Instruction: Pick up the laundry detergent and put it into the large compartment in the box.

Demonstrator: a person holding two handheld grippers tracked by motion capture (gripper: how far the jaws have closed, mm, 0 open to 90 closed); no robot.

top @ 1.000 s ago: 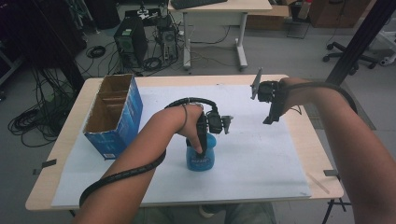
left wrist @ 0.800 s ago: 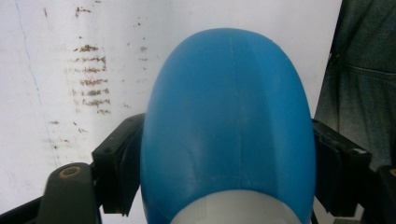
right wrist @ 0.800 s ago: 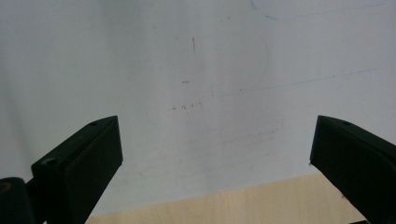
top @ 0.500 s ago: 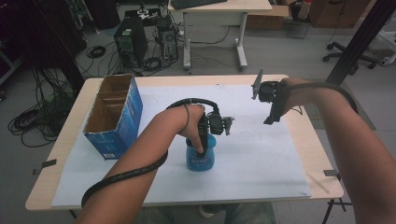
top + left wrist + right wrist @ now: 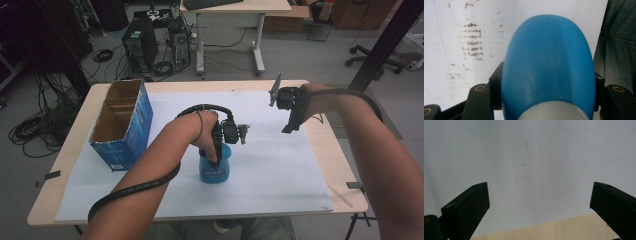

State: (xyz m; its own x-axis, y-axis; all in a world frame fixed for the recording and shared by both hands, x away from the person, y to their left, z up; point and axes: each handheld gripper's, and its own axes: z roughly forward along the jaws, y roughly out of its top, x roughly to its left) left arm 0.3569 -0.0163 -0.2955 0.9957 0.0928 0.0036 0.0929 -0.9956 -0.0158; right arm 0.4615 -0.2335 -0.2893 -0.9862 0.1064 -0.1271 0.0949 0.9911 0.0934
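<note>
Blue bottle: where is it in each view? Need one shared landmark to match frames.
High view: blue bottle stands at centre-front of the table, under the left hand-held gripper.
Left gripper view: it sits at centre, between the jaws, pads pressing its sides.
Right gripper view: not in this picture.
Shared landmark: white paper sheet.

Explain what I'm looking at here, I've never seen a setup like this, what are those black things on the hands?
A person sits at a wooden table covered by white paper, holding a black two-jaw hand tool in each hand. One camera looks down from above; two more ride on the tools, looking along their jaws. The left tool has just closed on a blue plastic bottle with a white neck, which fills its own camera's picture. The right tool hangs open over bare paper, holding nothing. An open blue cardboard box stands at the left.
</note>
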